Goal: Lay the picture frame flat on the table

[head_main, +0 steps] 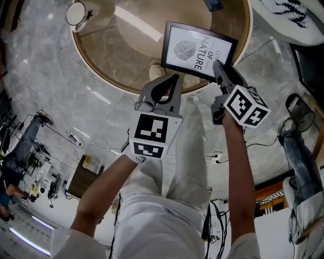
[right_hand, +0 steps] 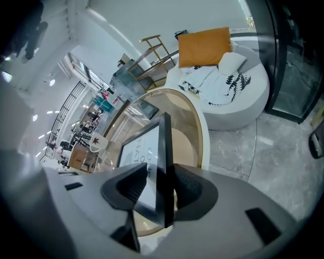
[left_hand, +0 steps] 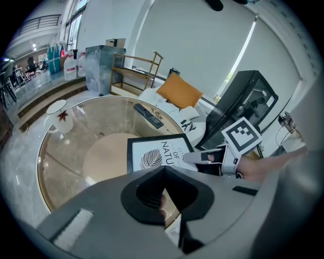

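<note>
The black picture frame (head_main: 195,50) with a white leaf print rests on the round glass table (head_main: 96,66) at its near edge, face turned up toward the head view. My right gripper (head_main: 218,67) is at the frame's right side. In the right gripper view the frame's edge (right_hand: 164,167) stands between the jaws of that gripper (right_hand: 161,178); a gap shows on the print side, so the pads do not clamp it. My left gripper (head_main: 175,80) hovers just in front of the frame's near edge, jaws together and empty; its own view has the frame (left_hand: 154,154) beyond the tips (left_hand: 163,174).
A white cup with a red leaf (head_main: 76,13) stands at the table's far left. A remote (left_hand: 148,115) lies further back. Beyond the table a white round sofa holds an orange cushion (right_hand: 205,45). Cables (head_main: 76,136) run over the marble floor.
</note>
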